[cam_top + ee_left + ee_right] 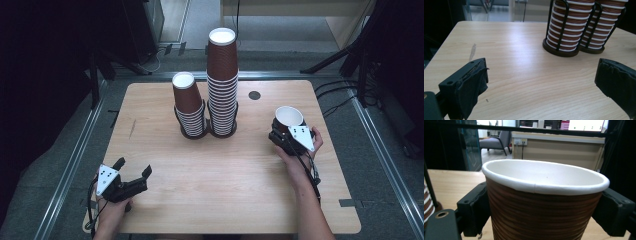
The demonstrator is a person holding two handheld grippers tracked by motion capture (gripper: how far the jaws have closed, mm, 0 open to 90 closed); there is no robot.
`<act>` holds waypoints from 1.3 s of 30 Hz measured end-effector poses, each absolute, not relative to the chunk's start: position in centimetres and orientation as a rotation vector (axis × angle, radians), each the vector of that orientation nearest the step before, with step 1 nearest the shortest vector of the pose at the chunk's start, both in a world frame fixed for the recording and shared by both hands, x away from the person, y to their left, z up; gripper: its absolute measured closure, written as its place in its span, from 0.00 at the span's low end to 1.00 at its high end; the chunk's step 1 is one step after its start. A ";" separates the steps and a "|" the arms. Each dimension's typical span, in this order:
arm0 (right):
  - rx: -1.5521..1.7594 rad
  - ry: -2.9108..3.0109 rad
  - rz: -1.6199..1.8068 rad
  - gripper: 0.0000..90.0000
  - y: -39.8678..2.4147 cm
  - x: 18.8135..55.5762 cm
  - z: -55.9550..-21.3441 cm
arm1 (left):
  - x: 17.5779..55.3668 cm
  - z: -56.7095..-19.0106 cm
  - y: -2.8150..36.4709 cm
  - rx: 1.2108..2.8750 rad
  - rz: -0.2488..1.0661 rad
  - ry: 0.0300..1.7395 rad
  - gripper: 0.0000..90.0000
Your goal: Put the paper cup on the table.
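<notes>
While apparently gripped, one cup [544, 202], two stacks [221, 85].

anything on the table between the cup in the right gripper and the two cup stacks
Nothing visible. The right gripper holds the single cup at the table's right side, and only bare wood lies between it and the stacks in their black holders.

Pale wooden table [225, 170] with rounded corners, bearing two black wire holders [207, 131] touching side by side toward the far edge, each packed with stacked brown paper cups [222, 80], beside a dark round grommet [254, 95] and a grey scuff mark [472, 52].
</notes>
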State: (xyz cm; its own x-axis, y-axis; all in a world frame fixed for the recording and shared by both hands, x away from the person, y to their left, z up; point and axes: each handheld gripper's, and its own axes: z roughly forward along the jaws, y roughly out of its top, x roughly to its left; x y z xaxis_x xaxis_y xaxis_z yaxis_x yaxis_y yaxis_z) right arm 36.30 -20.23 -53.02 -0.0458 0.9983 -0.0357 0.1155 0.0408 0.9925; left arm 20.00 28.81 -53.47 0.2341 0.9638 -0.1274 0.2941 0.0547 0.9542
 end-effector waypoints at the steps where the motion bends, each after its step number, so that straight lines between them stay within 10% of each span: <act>1: 1.237 1.354 1.151 0.14 -20.2 36.3 -53.1 | 19.9 -53.5 28.9 1.454 0.801 1.257 0.00; 39: 1.231 1.453 1.142 0.00 -20.0 35.0 -53.6 | 19.8 -53.8 29.4 1.456 0.783 1.274 0.00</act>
